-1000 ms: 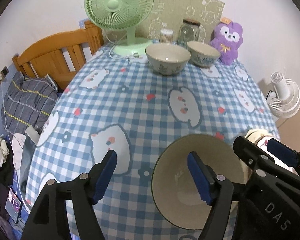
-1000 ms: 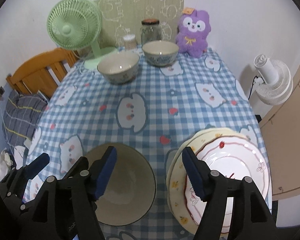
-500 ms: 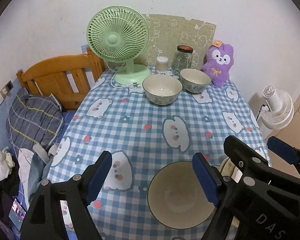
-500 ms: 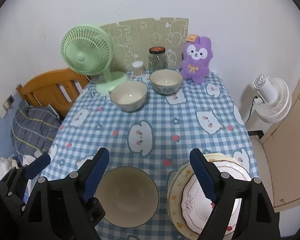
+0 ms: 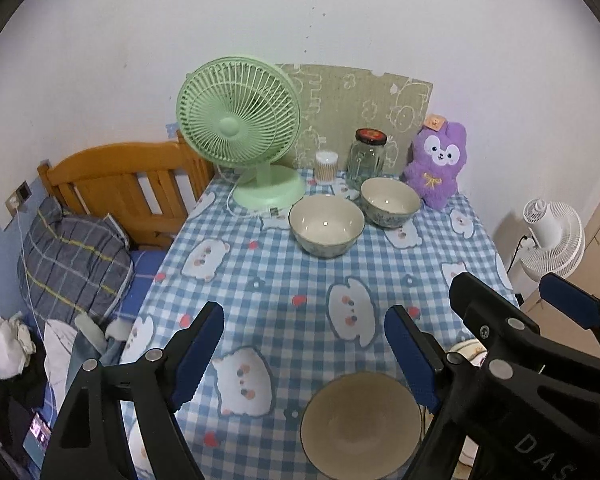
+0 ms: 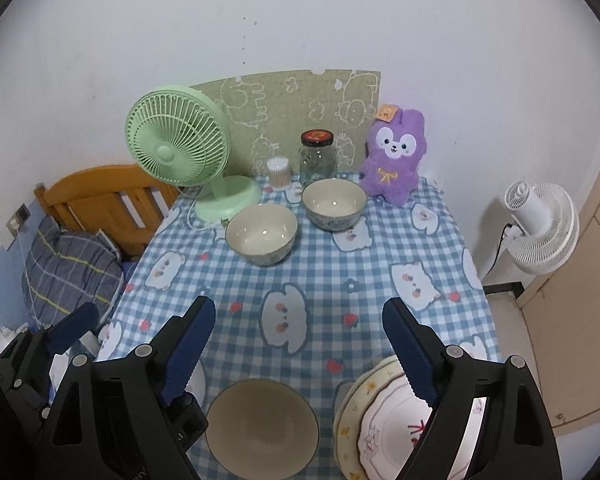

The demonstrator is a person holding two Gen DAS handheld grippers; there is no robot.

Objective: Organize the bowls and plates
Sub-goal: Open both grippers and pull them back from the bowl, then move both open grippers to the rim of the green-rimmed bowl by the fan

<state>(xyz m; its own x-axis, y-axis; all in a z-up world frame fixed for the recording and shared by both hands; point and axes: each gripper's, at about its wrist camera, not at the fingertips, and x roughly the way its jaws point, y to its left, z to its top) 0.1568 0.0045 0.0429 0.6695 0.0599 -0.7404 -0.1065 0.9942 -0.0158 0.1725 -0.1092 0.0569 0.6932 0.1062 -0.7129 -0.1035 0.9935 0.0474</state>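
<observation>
Both tongs hang above the near edge of the worktop (image 6: 380, 248), which wears a blue checked cloth. The left tongs (image 5: 304, 354) are spread with nothing between the pads; their jaws opened further early in the last second. The right tongs (image 6: 298, 350) are spread too and hold nothing; their jaws have just been opening.

Below them, at the near edge, sits a plain bowl (image 6: 262, 426), and just right of it a stack of plates (image 6: 380, 428), the top one white with a red-lined rim. The right tongs' frame hides part of the stack.

Two more bowls stand apart at the far end: the left bowl (image 6: 261, 234) nearer, the right bowl (image 6: 334, 203) farther. Behind them, against the wall, are a green fan (image 6: 184, 152), a swab pot (image 6: 278, 172), a jar (image 6: 317, 157), a purple plush (image 6: 394, 158) and a card sheet (image 6: 296, 108).

Left of the worktop are a wooden bed head (image 6: 104, 196) and a striped pillow (image 6: 68, 268). On the floor to the right stands a white fan (image 6: 540, 224).
</observation>
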